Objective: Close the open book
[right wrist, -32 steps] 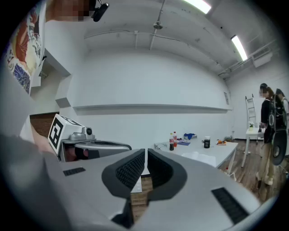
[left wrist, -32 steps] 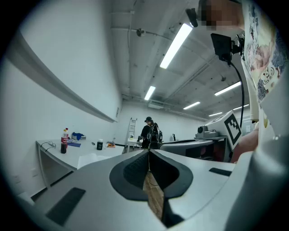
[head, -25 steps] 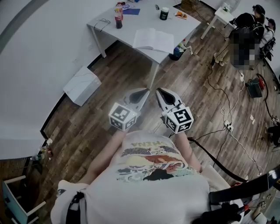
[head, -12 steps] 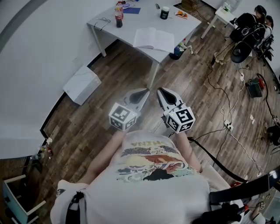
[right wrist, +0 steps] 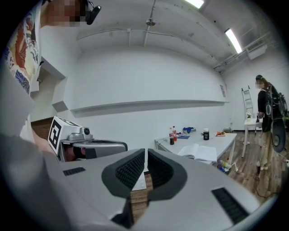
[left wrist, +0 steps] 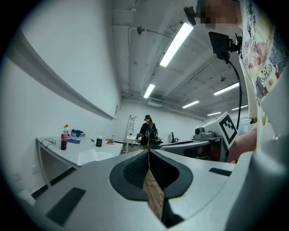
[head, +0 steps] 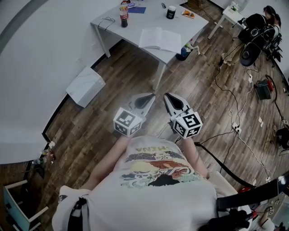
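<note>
The open book (head: 160,39) lies with its white pages up on the grey table (head: 135,25), far ahead of me across the wood floor. The left gripper view shows the book (left wrist: 93,155) small at left, and the right gripper view shows the book (right wrist: 198,152) right of centre. My left gripper (head: 149,97) and right gripper (head: 168,96) are held side by side in front of the person's chest, well short of the table. Both are shut and hold nothing. The left gripper (left wrist: 148,151) has its pads pressed together. The right gripper (right wrist: 146,151) shows only a thin slit.
A cola bottle (head: 123,17) and a black cup (head: 170,12) stand on the table, with a blue bag (head: 183,53) under its corner. A white box (head: 85,86) lies by the wall. Cables (head: 230,126) run over the floor at right. A person (head: 257,27) stands far right.
Both grippers stay shut and in the same place before the chest. The head view has shifted only slightly, and the table sits a touch lower in it.
</note>
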Tool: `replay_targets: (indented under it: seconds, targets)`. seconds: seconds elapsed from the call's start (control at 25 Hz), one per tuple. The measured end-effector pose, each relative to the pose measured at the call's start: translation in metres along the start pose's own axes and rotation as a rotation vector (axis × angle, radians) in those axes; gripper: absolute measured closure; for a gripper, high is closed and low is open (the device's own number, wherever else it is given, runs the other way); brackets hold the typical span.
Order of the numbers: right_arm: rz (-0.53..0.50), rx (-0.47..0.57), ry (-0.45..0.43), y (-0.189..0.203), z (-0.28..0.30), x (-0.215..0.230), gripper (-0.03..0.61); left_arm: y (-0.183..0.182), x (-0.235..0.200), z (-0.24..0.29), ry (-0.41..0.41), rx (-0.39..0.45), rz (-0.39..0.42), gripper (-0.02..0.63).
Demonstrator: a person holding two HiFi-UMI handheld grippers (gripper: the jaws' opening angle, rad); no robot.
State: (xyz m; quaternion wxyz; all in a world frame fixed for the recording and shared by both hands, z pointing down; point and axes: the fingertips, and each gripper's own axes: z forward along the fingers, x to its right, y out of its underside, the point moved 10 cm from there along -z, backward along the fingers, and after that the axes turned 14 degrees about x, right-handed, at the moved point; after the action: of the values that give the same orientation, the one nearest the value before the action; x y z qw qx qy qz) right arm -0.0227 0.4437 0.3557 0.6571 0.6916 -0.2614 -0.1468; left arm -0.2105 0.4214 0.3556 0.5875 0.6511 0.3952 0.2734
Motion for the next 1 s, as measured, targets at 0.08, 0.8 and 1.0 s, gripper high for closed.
replay_targets:
  seconds: [0.08, 0.8, 1.0]
  targets:
    - [-0.002, -0.002, 0.006, 0.002, 0.002, -0.003, 0.546, 0.000, -0.003, -0.005, -0.005, 0.001, -0.003, 0.603]
    - [-0.020, -0.008, 0.040, 0.011, 0.015, -0.032, 0.545, -0.005, -0.028, -0.029, -0.002, 0.023, -0.018, 0.602]
    - [-0.028, -0.013, 0.047, 0.008, 0.013, -0.018, 0.545, 0.000, -0.029, -0.019, 0.004, 0.010, -0.032, 0.603]
